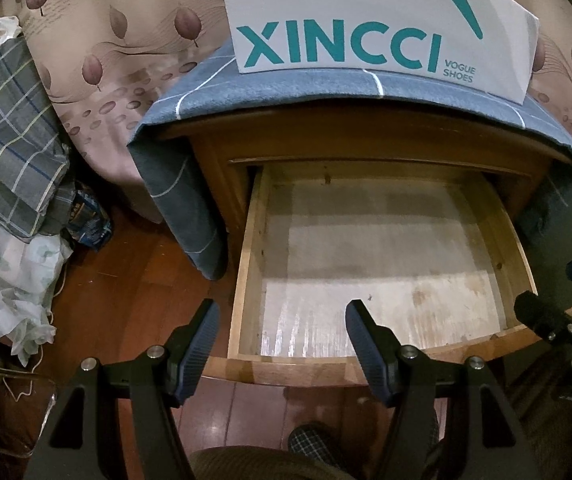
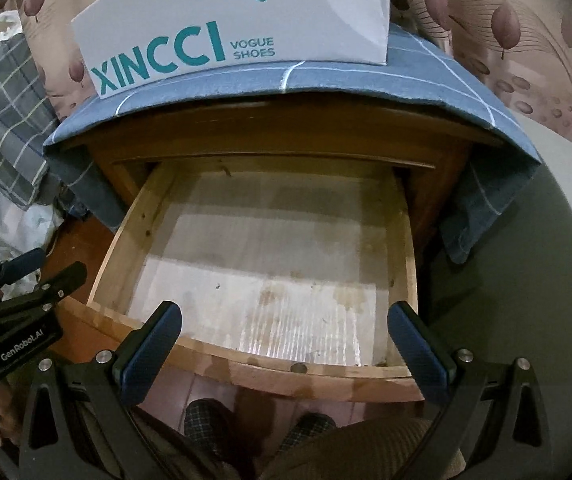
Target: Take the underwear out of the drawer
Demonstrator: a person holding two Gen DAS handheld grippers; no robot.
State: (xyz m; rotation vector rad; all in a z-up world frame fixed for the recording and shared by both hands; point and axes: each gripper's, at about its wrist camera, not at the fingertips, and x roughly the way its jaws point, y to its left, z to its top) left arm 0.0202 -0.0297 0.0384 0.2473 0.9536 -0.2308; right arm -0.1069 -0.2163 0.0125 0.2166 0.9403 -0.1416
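Note:
The wooden drawer [image 1: 246, 280] of the nightstand is pulled out and I see only its bare pale liner; no underwear shows in either view. It also shows in the right wrist view [image 2: 400, 256]. My left gripper [image 1: 282, 316] is open and empty, above the drawer's front left corner. My right gripper [image 2: 286, 320] is open and empty, above the drawer's front edge. The right gripper shows at the right edge of the left wrist view [image 1: 542, 320], and the left gripper at the left edge of the right wrist view [image 2: 26, 276].
A white XINCCI shoe box [image 1: 366, 20] stands on a blue checked cloth [image 1: 286, 84] covering the nightstand top. A bed with plaid bedding [image 1: 6, 128] and crumpled white plastic [image 1: 10, 280] lies left. Wooden floor [image 1: 126, 280] and the person's slippered feet [image 2: 202, 420] are below.

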